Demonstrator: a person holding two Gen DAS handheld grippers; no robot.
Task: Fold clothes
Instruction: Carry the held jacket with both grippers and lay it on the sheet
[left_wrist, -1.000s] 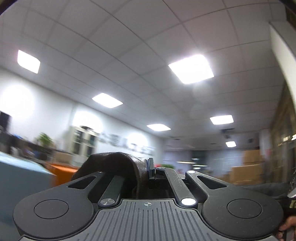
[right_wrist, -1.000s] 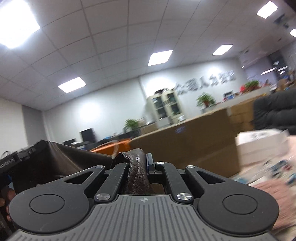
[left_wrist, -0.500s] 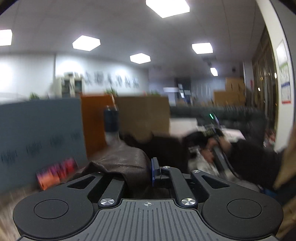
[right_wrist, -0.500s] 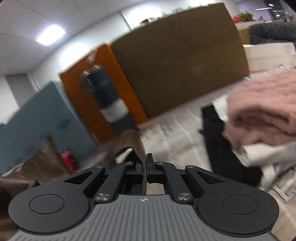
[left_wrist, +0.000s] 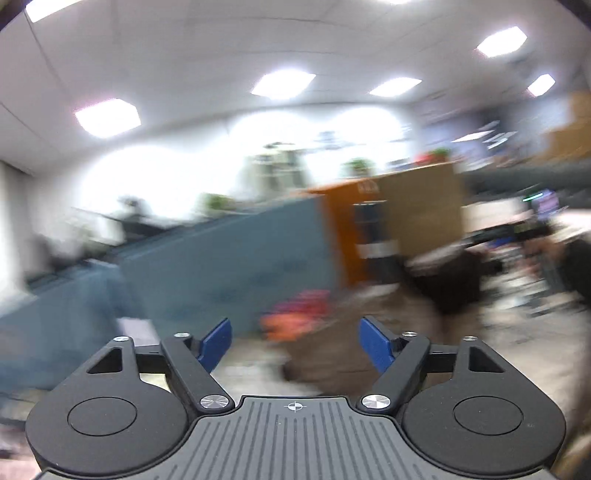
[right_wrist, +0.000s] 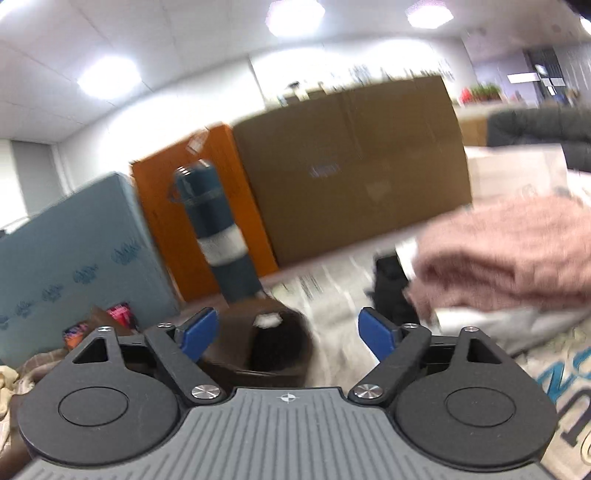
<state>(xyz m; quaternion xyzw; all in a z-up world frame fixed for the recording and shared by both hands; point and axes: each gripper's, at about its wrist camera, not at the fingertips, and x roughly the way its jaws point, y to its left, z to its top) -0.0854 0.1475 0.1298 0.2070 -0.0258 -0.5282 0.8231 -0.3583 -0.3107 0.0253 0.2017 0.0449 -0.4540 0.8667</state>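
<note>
Brown garment (right_wrist: 258, 347), pink knit (right_wrist: 509, 251), teal flask (right_wrist: 218, 229) — white-banded — blue gripper pads (right_wrist: 376, 338)

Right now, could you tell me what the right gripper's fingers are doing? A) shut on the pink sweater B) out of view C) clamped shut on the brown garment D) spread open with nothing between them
D: in the right wrist view the right gripper has its blue fingers spread wide apart, and the brown garment lies loose on the table beyond them, ungripped.
</note>
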